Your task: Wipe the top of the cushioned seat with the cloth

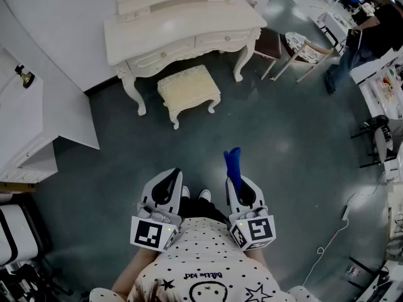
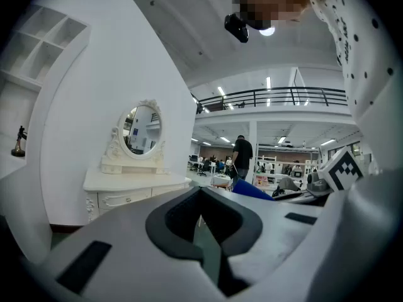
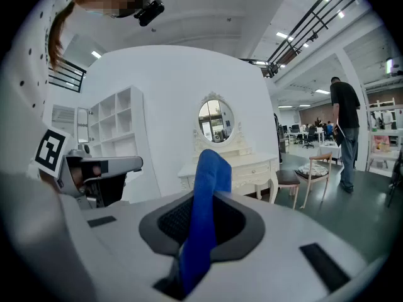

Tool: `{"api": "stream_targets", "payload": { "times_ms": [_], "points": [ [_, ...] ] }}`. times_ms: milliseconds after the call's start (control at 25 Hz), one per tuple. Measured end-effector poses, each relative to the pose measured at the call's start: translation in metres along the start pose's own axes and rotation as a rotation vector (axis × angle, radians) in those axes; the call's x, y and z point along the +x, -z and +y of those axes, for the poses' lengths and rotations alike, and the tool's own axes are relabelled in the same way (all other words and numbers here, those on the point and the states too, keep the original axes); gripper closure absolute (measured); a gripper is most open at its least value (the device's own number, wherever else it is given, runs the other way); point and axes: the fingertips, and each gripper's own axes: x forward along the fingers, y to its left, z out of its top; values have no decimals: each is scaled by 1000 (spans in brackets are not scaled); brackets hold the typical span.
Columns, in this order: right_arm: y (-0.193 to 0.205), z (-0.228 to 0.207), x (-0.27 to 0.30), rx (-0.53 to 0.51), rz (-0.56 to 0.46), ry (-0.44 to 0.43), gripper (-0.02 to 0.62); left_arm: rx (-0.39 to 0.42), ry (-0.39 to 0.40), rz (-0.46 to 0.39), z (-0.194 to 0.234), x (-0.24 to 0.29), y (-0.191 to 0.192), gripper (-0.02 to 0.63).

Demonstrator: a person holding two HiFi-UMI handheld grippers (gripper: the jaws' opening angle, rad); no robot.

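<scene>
1. Nearest the camera, well short of the cushioned seat (image 1: pixel 189 88), a person's spotted white shirt (image 1: pixel 201 263) fills the lower edge of the head view.
2. The left hand-held gripper (image 1: pixel 173 175) is held low in front of the shirt and points toward the cushioned seat, well apart from it. Its jaws are pressed together with nothing between them.
3. The right hand-held gripper (image 1: pixel 238 181) is level with the left one and equally far from the cushioned seat. Its jaws pinch the blue cloth (image 1: pixel 233 162), which sticks out past the jaw tips toward the seat with its free end folded over. The cloth is well apart from the seat.
4. 2 white shoe toes (image 1: pixel 204 195) show between the grippers, on the side away from the cushioned seat.
5. A stretch of grey-green floor (image 1: pixel 208 137) lies between the grippers and the cushioned seat.
6. The cushioned seat is cream with a patterned top and stands upright on curved legs.
7. Just behind the cushioned seat stands a white carved counter (image 1: pixel 182 24) with drawers. The gripper views show an oval mirror (image 3: pixel 215 119) on it.
8. To the right of the cushioned seat, past the counter's end, are a dark-topped stool (image 1: pixel 271 43) and a wooden chair (image 1: pixel 302 48) with a patterned cushion.
9. To the left of the cushioned seat is a white shelf unit (image 1: pixel 25 124) with a small dark figurine (image 1: pixel 24 75) on it.
10. Farthest right of the cushioned seat, a person in a dark top (image 1: pixel 371 36) stands on the floor.
</scene>
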Motion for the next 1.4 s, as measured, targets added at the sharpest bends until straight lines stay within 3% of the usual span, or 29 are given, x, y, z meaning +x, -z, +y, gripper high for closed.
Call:
{"api": "stream_targets", "payload": {
  "times_ms": [800, 1400],
  "points": [
    [-5, -15, -7, -18, -10, -32, 538, 12, 25, -6, -26, 11, -7, 607],
    [-9, -63, -36, -7, -56, -47, 538, 26, 6, -25, -65, 38, -5, 607]
  ]
}}
